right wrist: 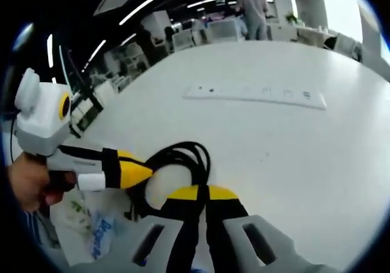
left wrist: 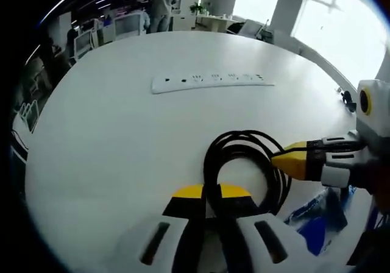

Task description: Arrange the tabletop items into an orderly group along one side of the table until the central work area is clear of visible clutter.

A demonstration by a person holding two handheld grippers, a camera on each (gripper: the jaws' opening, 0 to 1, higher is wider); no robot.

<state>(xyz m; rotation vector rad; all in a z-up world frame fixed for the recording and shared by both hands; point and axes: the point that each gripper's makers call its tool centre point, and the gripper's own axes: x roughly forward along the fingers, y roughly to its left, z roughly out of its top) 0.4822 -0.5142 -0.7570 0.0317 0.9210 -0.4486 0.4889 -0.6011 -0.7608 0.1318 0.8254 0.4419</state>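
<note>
Both claws work the coiled black cable [left wrist: 244, 163] near the counter [left wrist: 109, 133] edge: the left claw [left wrist: 210, 194] and right claw [right wrist: 204, 194] each clamp it. The power strip [left wrist: 210, 81] still sits mid-counter, so tidying seems barely begun.

Both grippers low over the table, left gripper [left wrist: 210, 195] and right gripper [right wrist: 204, 195] jaws closed together, tips converging, a hand [right wrist: 30, 181] gripping the left one.

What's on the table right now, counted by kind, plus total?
Coiled black cable: 1
White power strip: 1
Blue-printed plastic bag: 1
Total: 3, all on the white table.
</note>
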